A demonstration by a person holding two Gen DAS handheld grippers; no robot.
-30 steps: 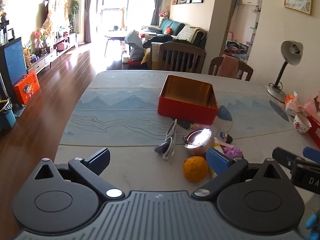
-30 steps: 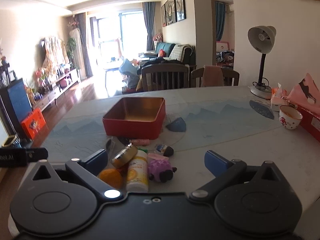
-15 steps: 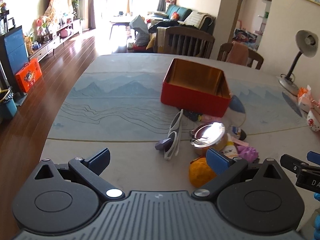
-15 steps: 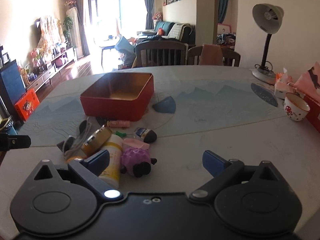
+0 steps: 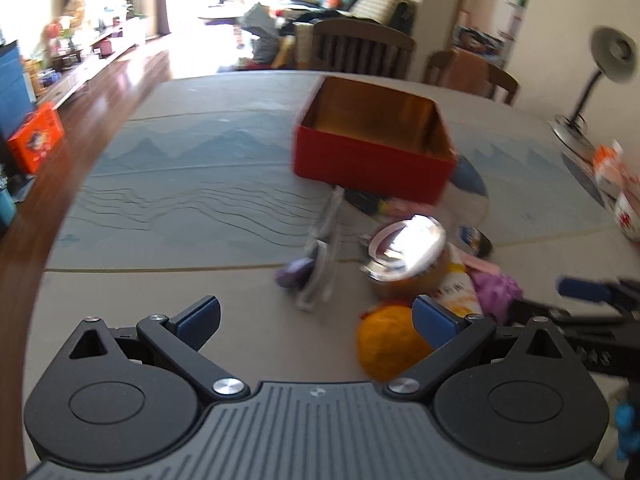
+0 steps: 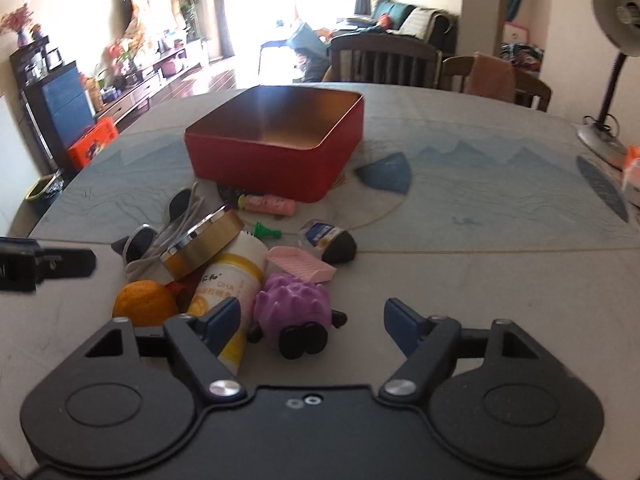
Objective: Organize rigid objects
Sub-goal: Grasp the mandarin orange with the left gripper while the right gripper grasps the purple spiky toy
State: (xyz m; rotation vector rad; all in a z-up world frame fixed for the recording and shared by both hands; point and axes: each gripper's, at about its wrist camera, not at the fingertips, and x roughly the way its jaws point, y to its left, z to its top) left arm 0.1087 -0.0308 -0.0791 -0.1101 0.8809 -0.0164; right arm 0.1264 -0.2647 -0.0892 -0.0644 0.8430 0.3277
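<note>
right gripper (image 6: 310, 318), jaws apart and just closing around the purple toy (image 6: 294, 310), may nudge the bottle (image 6: 230, 284) at nine o'clock; left gripper (image 5: 316, 316) open, empty.

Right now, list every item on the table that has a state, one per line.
red tin: open, empty, upright
white bottle: lying on its side
gold-lidded jar: tilted, lid on
sunglasses: folded
purple toy: tipped over
left gripper: open, empty
right gripper: open, jaws just been closing, nothing gripped
</note>
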